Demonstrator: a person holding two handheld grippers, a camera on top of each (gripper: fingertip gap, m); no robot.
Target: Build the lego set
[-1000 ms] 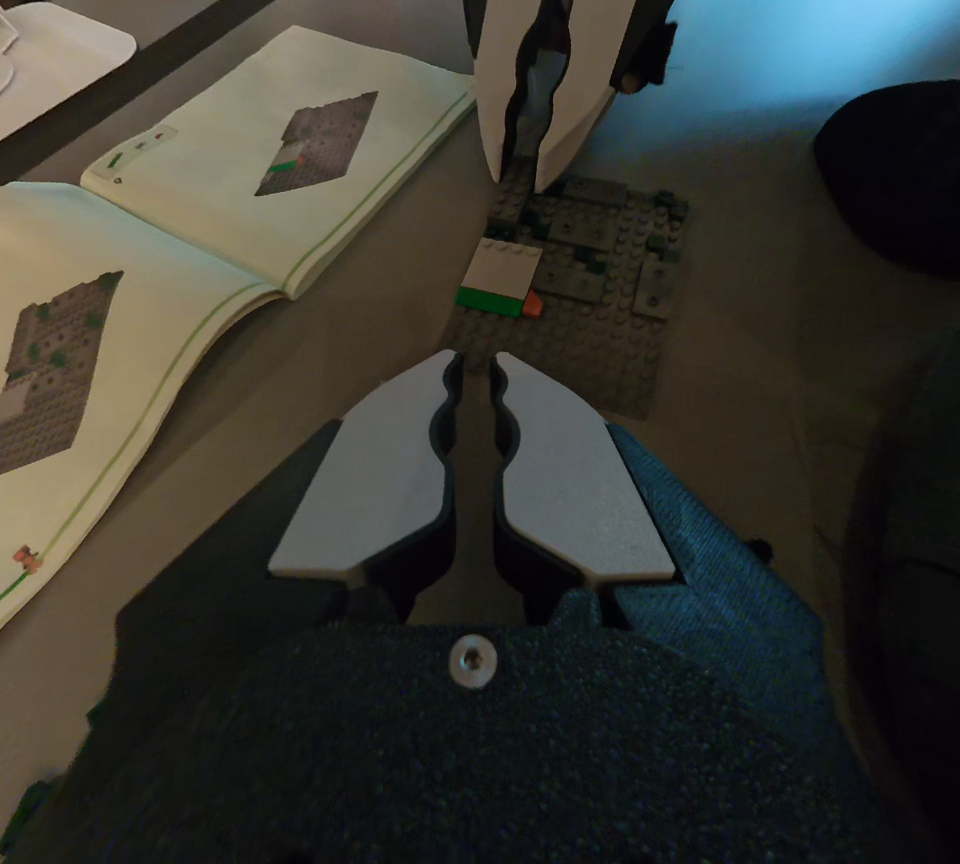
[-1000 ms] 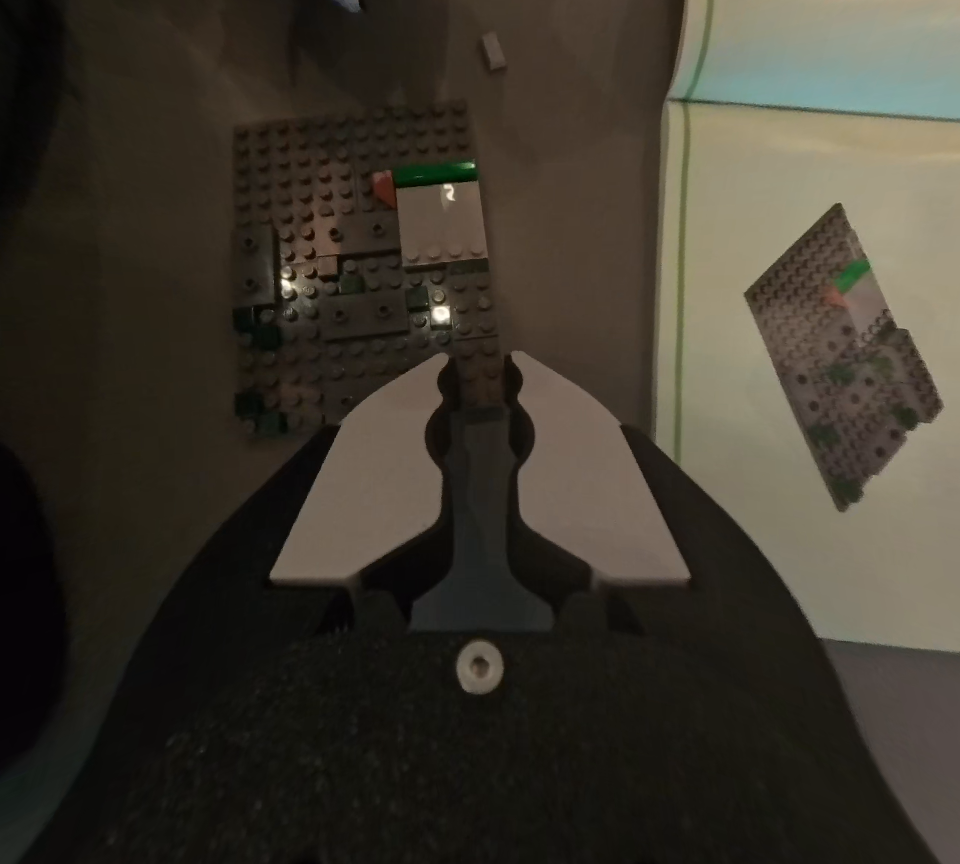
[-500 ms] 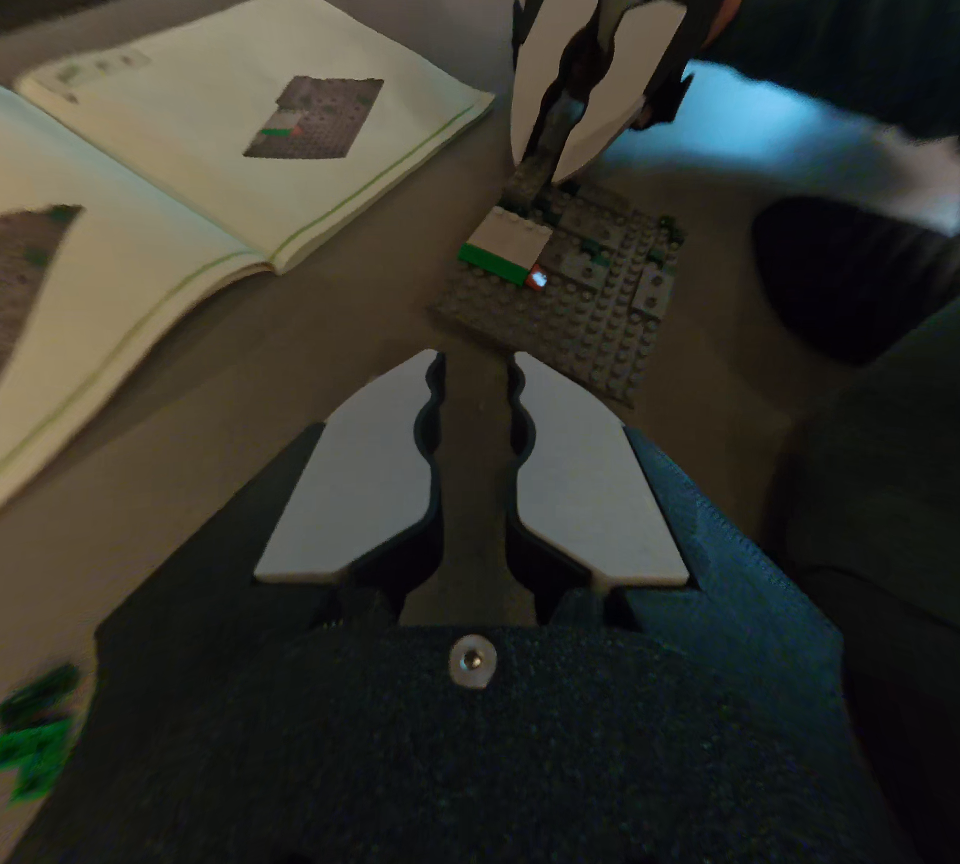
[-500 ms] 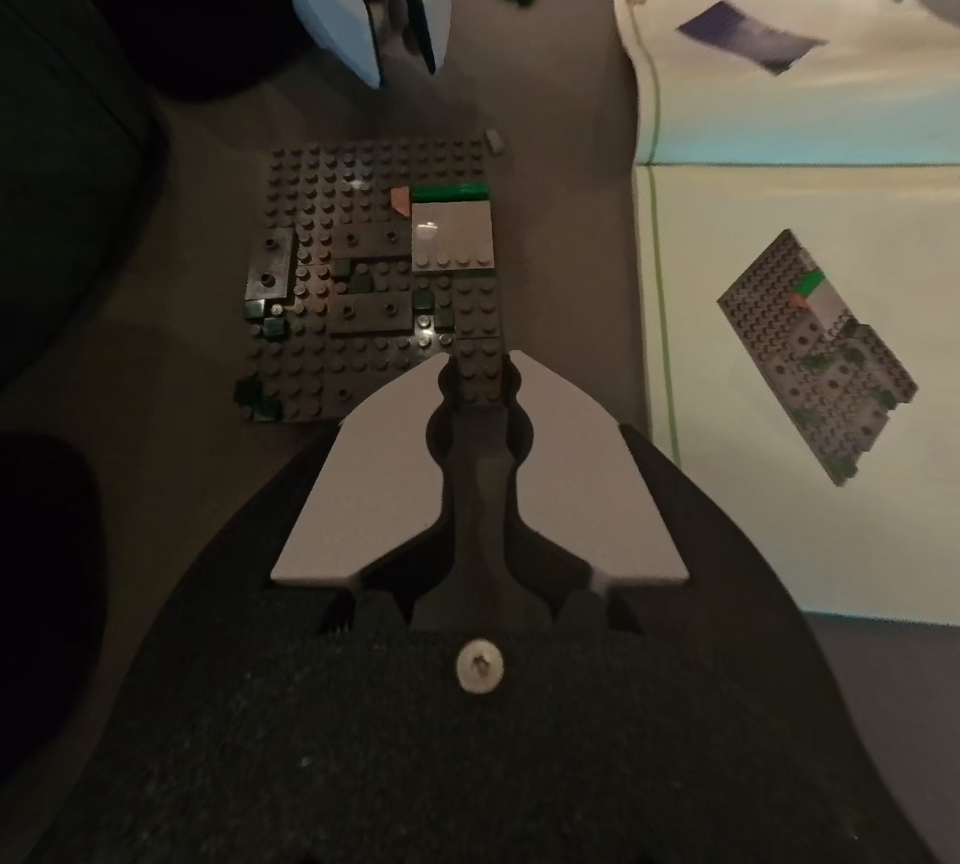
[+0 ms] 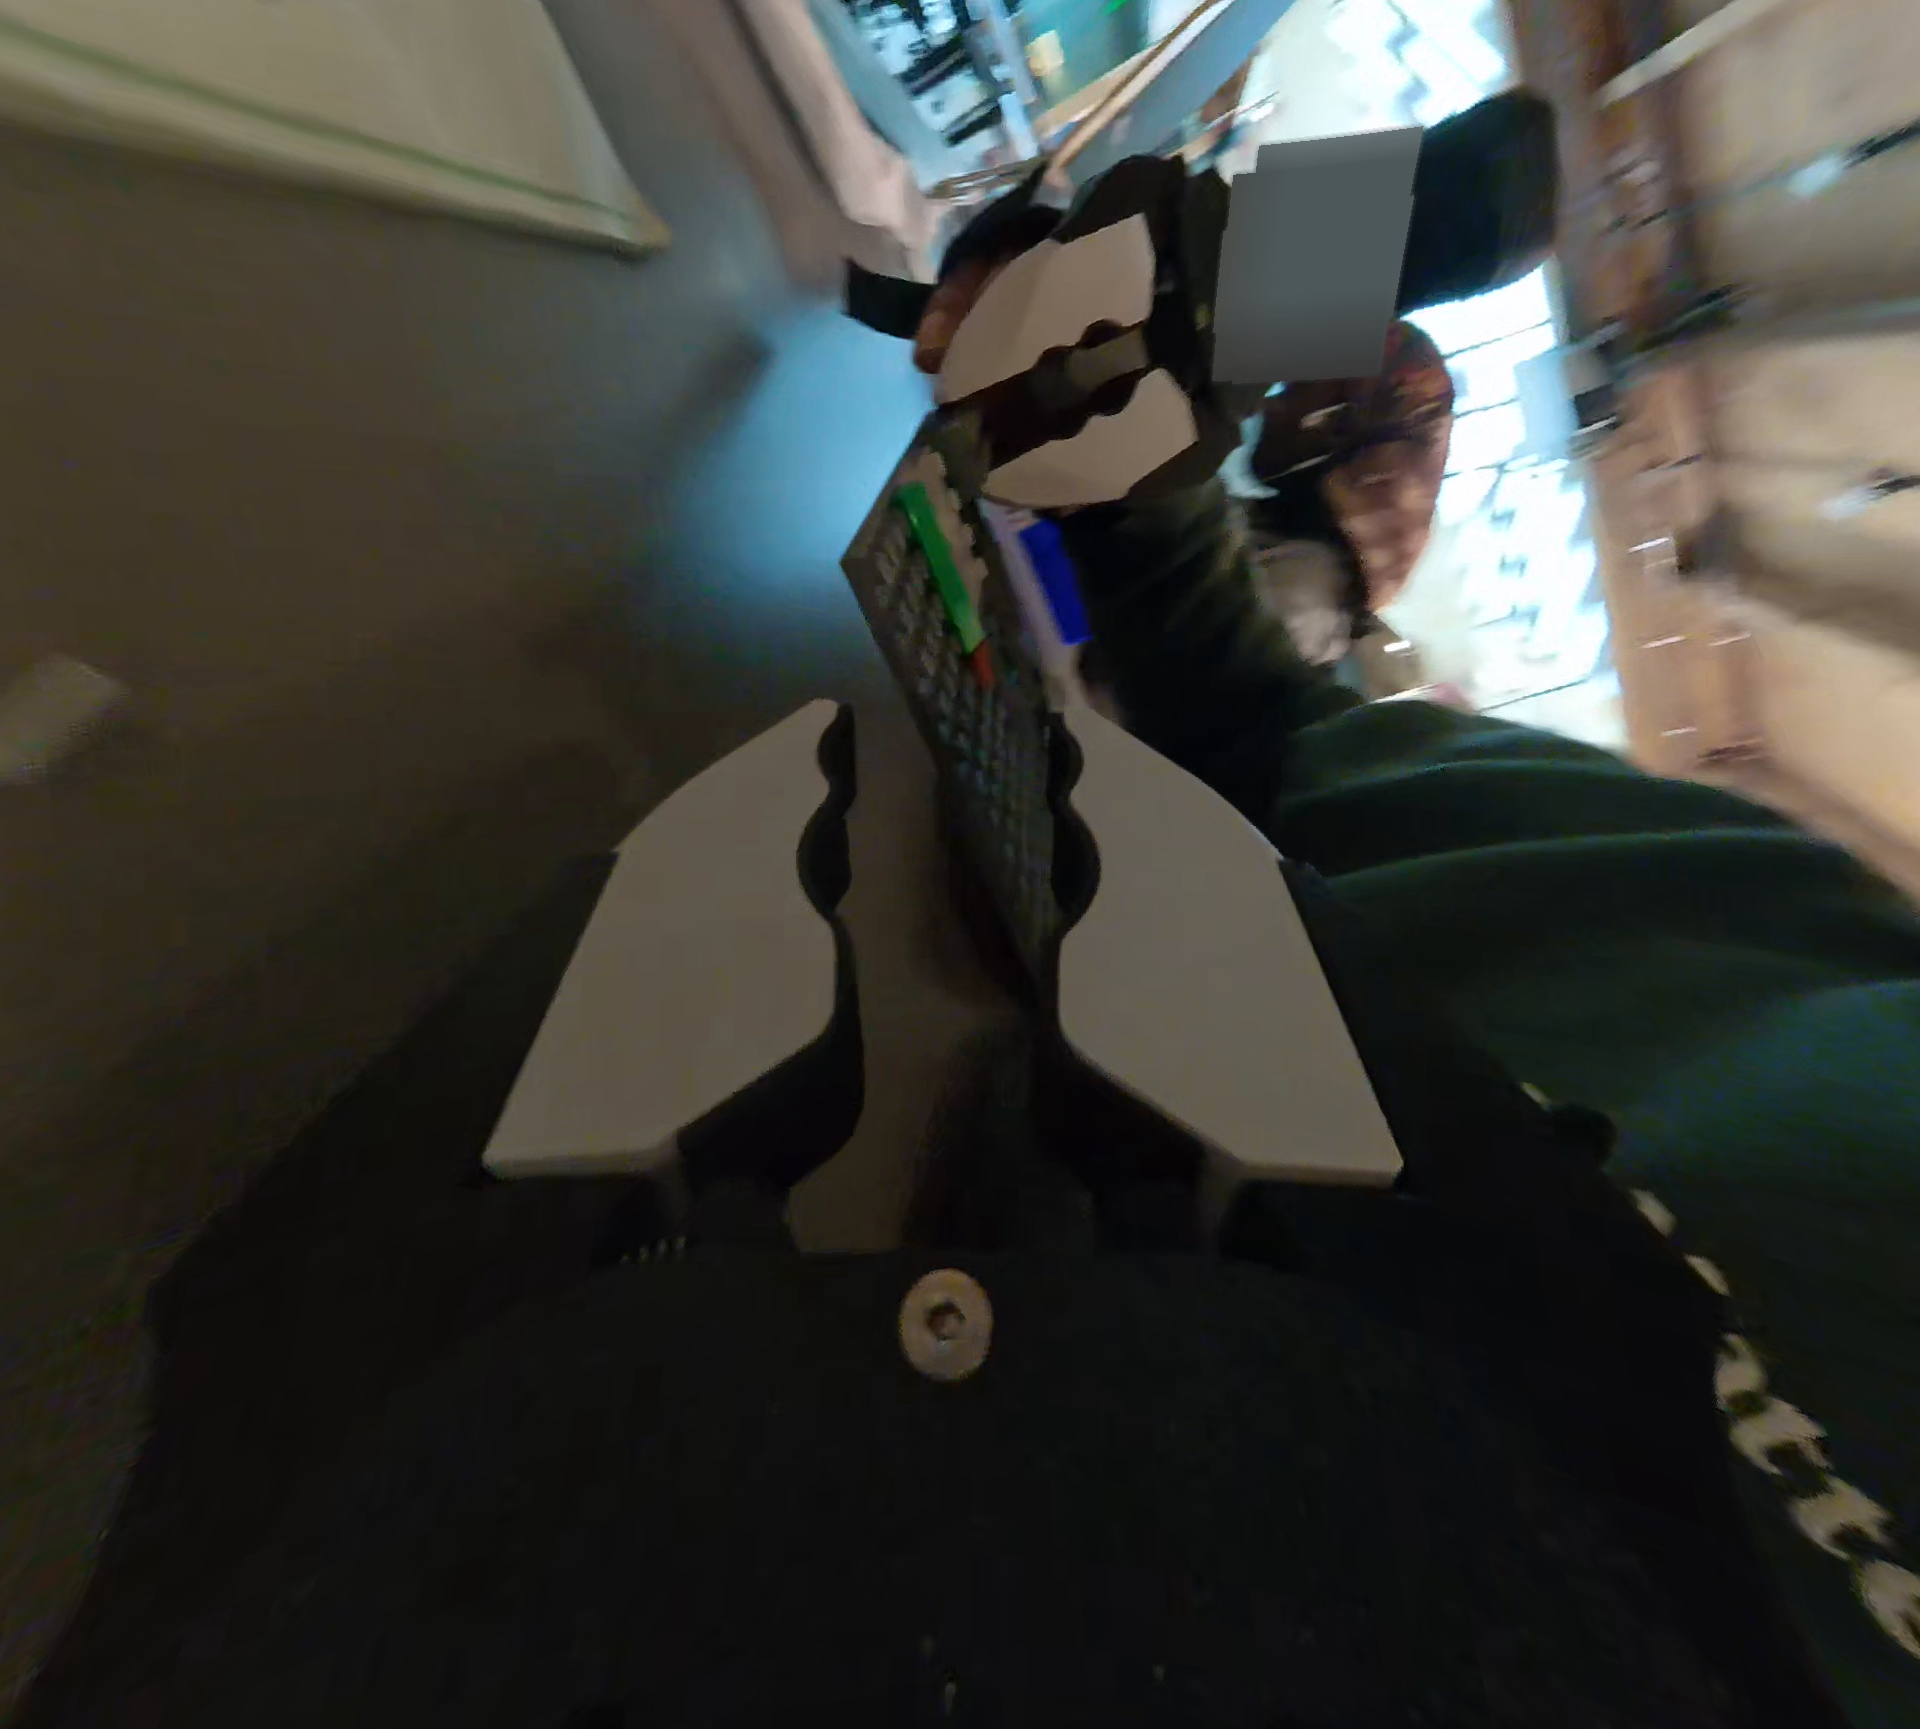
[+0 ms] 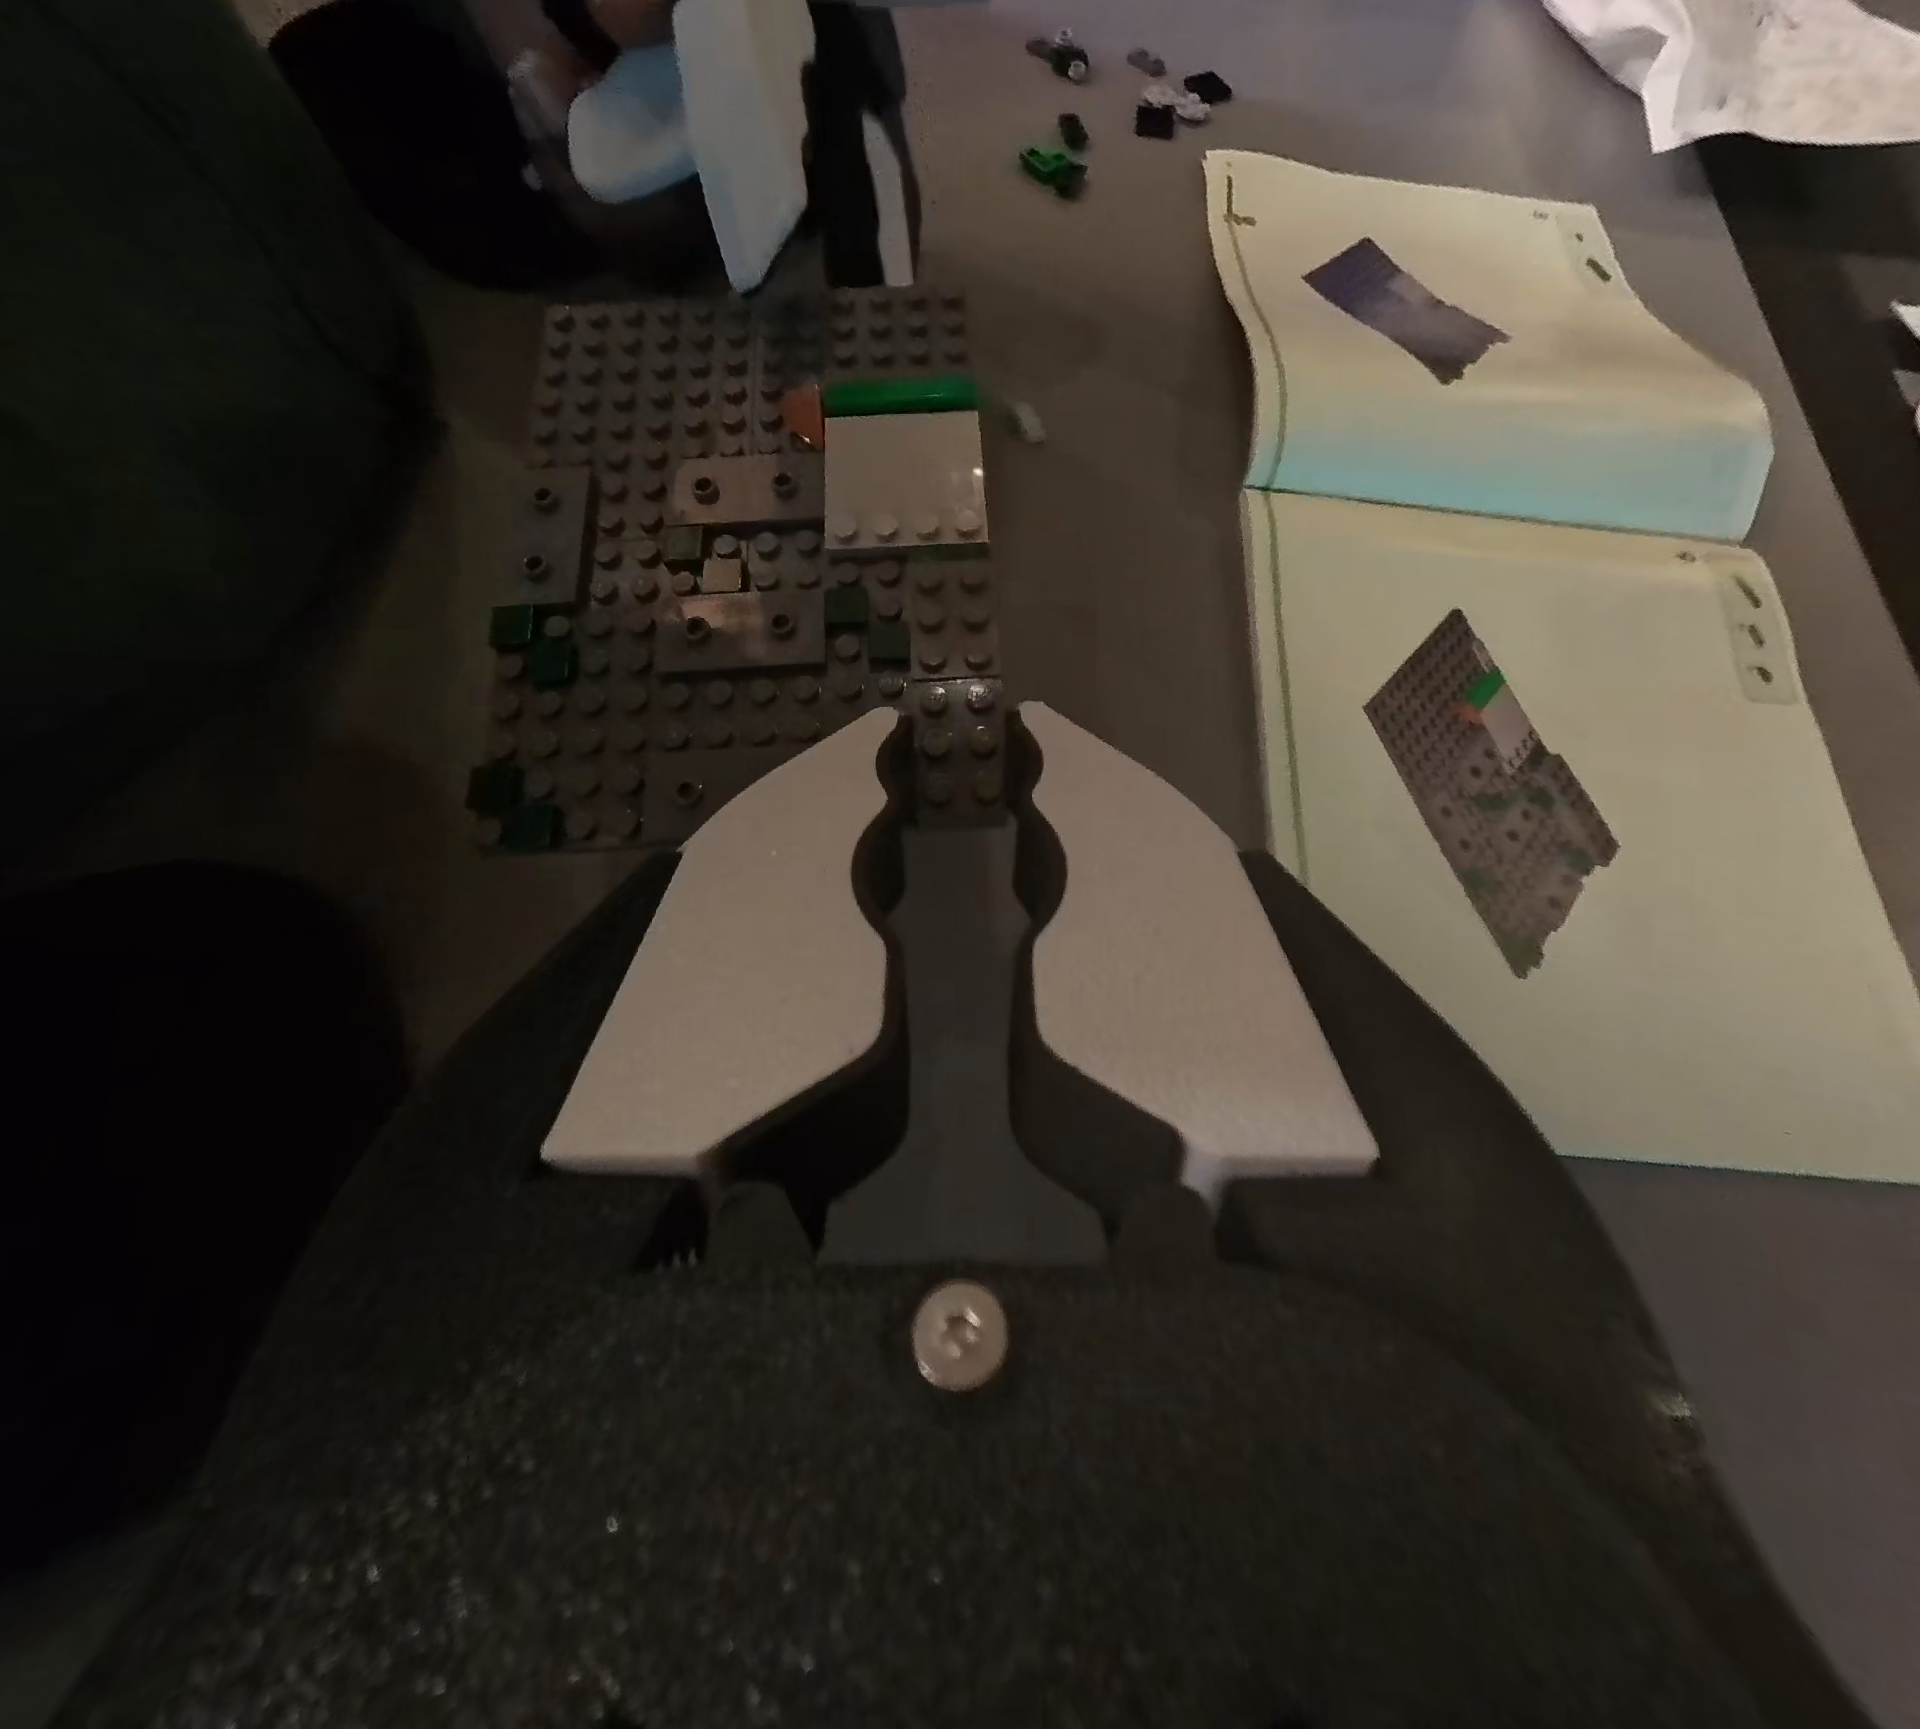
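Observation:
The dark grey baseplate [image 6: 644,391] carries a pale grey tile [image 6: 902,474], a green brick [image 6: 899,396], an orange piece [image 6: 802,412] and several dark plates. My right gripper [image 6: 956,711] is shut on a dark grey studded plate [image 6: 956,765] at the baseplate's near right corner. My left gripper [image 5: 951,718] is rolled onto its side and open. The baseplate [image 5: 982,775] shows edge-on through its gap, and I cannot tell whether the fingers touch it. In the right wrist view the left gripper [image 6: 821,279] stands at the baseplate's far edge. The right gripper [image 5: 966,432] shows at the baseplate's other end.
An open instruction booklet [image 6: 1558,744] lies right of the baseplate. A small grey piece [image 6: 1023,417] lies beside the baseplate. Several loose pieces [image 6: 1143,90] lie beyond it. A crumpled white bag [image 6: 1714,17] is at the far right. A dark green sleeve [image 5: 1558,848] fills the left wrist view's right. One gripper's finger ends stand about 10 cm off the other's.
My left gripper has rolled onto its side, moved up to the baseplate's edge and opened wider. The baseplate has shifted relative to the small grey piece. My right gripper keeps its hold.

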